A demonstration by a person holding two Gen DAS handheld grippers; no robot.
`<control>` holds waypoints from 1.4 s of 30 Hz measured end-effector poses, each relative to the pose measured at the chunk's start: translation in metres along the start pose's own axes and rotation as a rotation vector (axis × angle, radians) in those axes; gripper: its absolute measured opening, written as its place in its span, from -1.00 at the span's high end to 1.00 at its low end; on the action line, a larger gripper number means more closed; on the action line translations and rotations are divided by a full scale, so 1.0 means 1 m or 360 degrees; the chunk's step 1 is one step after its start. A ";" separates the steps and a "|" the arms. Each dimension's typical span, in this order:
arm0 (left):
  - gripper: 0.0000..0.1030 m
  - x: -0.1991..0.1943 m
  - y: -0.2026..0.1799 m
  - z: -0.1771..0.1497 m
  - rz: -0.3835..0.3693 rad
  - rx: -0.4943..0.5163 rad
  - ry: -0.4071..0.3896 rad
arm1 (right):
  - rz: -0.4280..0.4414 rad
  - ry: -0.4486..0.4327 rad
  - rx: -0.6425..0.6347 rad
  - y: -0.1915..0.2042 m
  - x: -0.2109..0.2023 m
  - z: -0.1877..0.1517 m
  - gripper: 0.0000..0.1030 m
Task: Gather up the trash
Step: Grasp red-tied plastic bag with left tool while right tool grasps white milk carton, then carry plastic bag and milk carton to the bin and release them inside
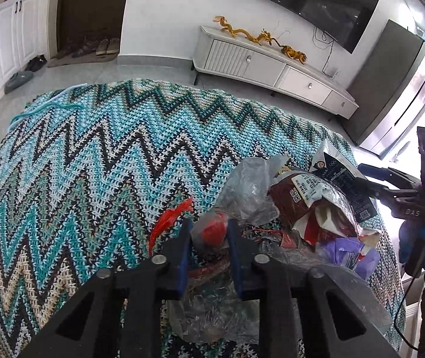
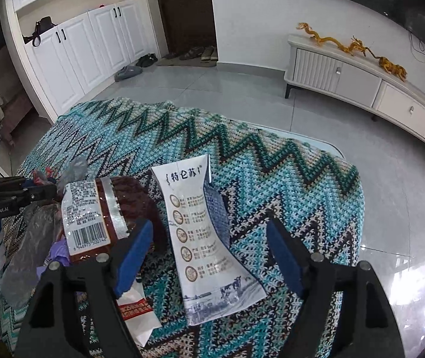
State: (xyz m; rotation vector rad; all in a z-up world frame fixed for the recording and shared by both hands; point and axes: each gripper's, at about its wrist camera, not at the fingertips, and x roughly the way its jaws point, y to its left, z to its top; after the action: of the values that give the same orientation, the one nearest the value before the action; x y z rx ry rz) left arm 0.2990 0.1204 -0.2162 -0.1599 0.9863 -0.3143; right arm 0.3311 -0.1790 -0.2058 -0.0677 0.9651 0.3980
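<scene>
Trash is heaped on the zigzag knitted blanket point(image 1: 93, 161), toward its right edge in the left wrist view. At the left of the heap, a red scrap in clear plastic point(image 1: 212, 229) is pinched between the narrowly set pads of the left gripper point(image 1: 208, 232). Right of the heap, a flattened milk carton point(image 2: 203, 238) is straddled, untouched, by the wide-open right gripper point(image 2: 209, 241).
</scene>
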 end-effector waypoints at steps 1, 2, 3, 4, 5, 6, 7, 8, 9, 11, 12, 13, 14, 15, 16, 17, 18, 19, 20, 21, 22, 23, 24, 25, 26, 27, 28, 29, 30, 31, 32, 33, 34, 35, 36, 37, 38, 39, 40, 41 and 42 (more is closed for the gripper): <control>0.67 0.002 0.001 0.000 -0.0008 0.0003 -0.0001 | 0.0012 0.0015 0.0007 -0.001 0.004 0.000 -0.50; 0.69 0.001 0.001 0.000 -0.0007 0.0006 -0.0004 | 0.0019 0.0024 0.0011 -0.001 0.007 -0.001 -0.50; 0.71 0.002 0.001 0.001 -0.0006 0.0009 -0.0007 | 0.0012 0.0028 0.0011 -0.001 0.008 -0.001 -0.49; 0.72 0.001 0.002 0.001 -0.0004 0.0011 -0.0012 | 0.0007 0.0037 0.0004 -0.002 0.010 -0.002 -0.35; 0.73 0.000 0.003 0.001 -0.0005 0.0009 -0.0015 | 0.0002 0.0047 0.0000 -0.001 0.012 -0.003 -0.23; 0.73 -0.001 0.003 0.001 -0.0007 0.0005 -0.0018 | -0.0005 0.0055 0.0001 -0.001 0.014 -0.003 -0.03; 0.74 -0.004 0.007 0.001 -0.0009 -0.0001 -0.0023 | -0.0009 0.0057 0.0004 -0.001 0.015 -0.003 0.09; 0.74 -0.005 0.008 0.001 -0.0013 -0.0011 -0.0028 | -0.0006 0.0059 0.0006 -0.001 0.015 -0.003 0.15; 0.74 -0.008 0.011 0.001 -0.0020 -0.0023 -0.0033 | -0.0010 0.0058 0.0007 -0.001 0.015 -0.004 0.16; 0.74 -0.014 0.014 0.000 -0.0037 -0.0050 -0.0046 | -0.0038 0.0037 0.0004 0.002 0.012 -0.004 0.17; 0.75 -0.017 0.015 -0.001 -0.0041 -0.0061 -0.0056 | -0.0050 0.0014 0.0006 0.003 0.008 -0.004 0.17; 0.75 -0.022 0.015 -0.001 -0.0041 -0.0070 -0.0068 | -0.0054 -0.0005 0.0014 0.004 0.004 -0.004 0.17; 0.75 -0.026 0.016 -0.002 -0.0045 -0.0079 -0.0080 | -0.0060 -0.0032 0.0027 0.004 -0.003 -0.004 0.17; 0.75 -0.031 0.018 -0.003 -0.0052 -0.0090 -0.0091 | -0.0069 -0.0054 0.0037 0.004 -0.009 -0.004 0.17; 0.75 -0.036 0.019 -0.003 -0.0057 -0.0103 -0.0105 | -0.0078 -0.0071 0.0044 0.005 -0.015 -0.003 0.17; 0.75 -0.042 0.019 -0.004 -0.0055 -0.0111 -0.0122 | -0.0088 -0.0092 0.0049 0.005 -0.023 -0.003 0.17; 0.75 -0.048 0.020 -0.004 -0.0055 -0.0118 -0.0138 | -0.0092 -0.0115 0.0053 0.006 -0.032 -0.004 0.17; 0.75 -0.055 0.021 -0.005 -0.0058 -0.0128 -0.0158 | -0.0093 -0.0132 0.0054 0.008 -0.040 -0.004 0.17; 0.75 -0.062 0.021 -0.006 -0.0061 -0.0137 -0.0174 | -0.0093 -0.0146 0.0054 0.009 -0.048 -0.005 0.17; 0.75 -0.069 0.021 -0.007 -0.0063 -0.0142 -0.0189 | -0.0097 -0.0164 0.0055 0.011 -0.056 -0.007 0.18; 0.75 -0.077 0.020 -0.009 -0.0059 -0.0140 -0.0205 | -0.0096 -0.0180 0.0054 0.014 -0.065 -0.009 0.17; 0.75 -0.084 0.018 -0.012 -0.0052 -0.0135 -0.0219 | -0.0095 -0.0196 0.0053 0.017 -0.074 -0.011 0.17; 0.75 -0.091 0.017 -0.013 -0.0046 -0.0130 -0.0230 | -0.0091 -0.0212 0.0052 0.021 -0.084 -0.015 0.17; 0.75 -0.099 0.015 -0.015 -0.0042 -0.0126 -0.0239 | -0.0091 -0.0222 0.0051 0.023 -0.091 -0.017 0.17; 0.75 -0.106 0.013 -0.018 -0.0042 -0.0123 -0.0246 | -0.0090 -0.0234 0.0052 0.027 -0.099 -0.021 0.17; 0.75 -0.113 0.009 -0.021 -0.0041 -0.0118 -0.0253 | -0.0089 -0.0247 0.0052 0.029 -0.108 -0.026 0.17; 0.75 -0.120 0.006 -0.025 -0.0034 -0.0106 -0.0262 | -0.0091 -0.0260 0.0050 0.032 -0.117 -0.031 0.17; 0.75 -0.127 0.000 -0.027 -0.0024 -0.0091 -0.0270 | -0.0096 -0.0274 0.0048 0.035 -0.126 -0.036 0.17; 0.75 -0.134 -0.004 -0.028 -0.0016 -0.0075 -0.0279 | -0.0099 -0.0290 0.0051 0.036 -0.136 -0.042 0.17; 0.75 -0.143 -0.009 -0.031 -0.0013 -0.0059 -0.0290 | -0.0102 -0.0305 0.0058 0.037 -0.145 -0.048 0.17; 0.75 -0.149 -0.014 -0.032 -0.0012 -0.0045 -0.0301 | -0.0106 -0.0319 0.0066 0.038 -0.153 -0.052 0.17; 0.75 -0.156 -0.018 -0.034 -0.0012 -0.0030 -0.0312 | -0.0114 -0.0336 0.0075 0.037 -0.164 -0.059 0.17; 0.75 -0.164 -0.025 -0.037 -0.0013 -0.0012 -0.0323 | -0.0121 -0.0346 0.0081 0.036 -0.171 -0.063 0.17; 0.75 -0.170 -0.031 -0.038 -0.0016 0.0003 -0.0329 | -0.0135 -0.0362 0.0089 0.034 -0.181 -0.071 0.17; 0.75 -0.175 -0.037 -0.039 -0.0022 0.0016 -0.0333 | -0.0147 -0.0381 0.0099 0.032 -0.191 -0.077 0.17; 0.75 -0.181 -0.045 -0.041 -0.0033 0.0033 -0.0339 | -0.0157 -0.0402 0.0113 0.030 -0.202 -0.084 0.17; 0.75 -0.186 -0.053 -0.043 -0.0047 0.0050 -0.0343 | -0.0169 -0.0423 0.0127 0.026 -0.213 -0.092 0.17; 0.75 -0.190 -0.062 -0.046 -0.0061 0.0069 -0.0345 | -0.0187 -0.0447 0.0146 0.022 -0.226 -0.102 0.17; 0.75 -0.192 -0.073 -0.048 -0.0078 0.0094 -0.0344 | -0.0200 -0.0465 0.0164 0.017 -0.236 -0.110 0.17; 0.75 -0.194 -0.083 -0.051 -0.0096 0.0119 -0.0340 | -0.0212 -0.0477 0.0182 0.013 -0.244 -0.118 0.17; 0.75 -0.193 -0.095 -0.052 -0.0116 0.0147 -0.0333 | -0.0230 -0.0491 0.0207 0.006 -0.254 -0.129 0.17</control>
State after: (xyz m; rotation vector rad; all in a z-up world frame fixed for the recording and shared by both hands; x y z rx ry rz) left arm 0.1385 0.0956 -0.0660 -0.1415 0.7589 -0.4007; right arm 0.0996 -0.2795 -0.0728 0.0411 0.6746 0.2037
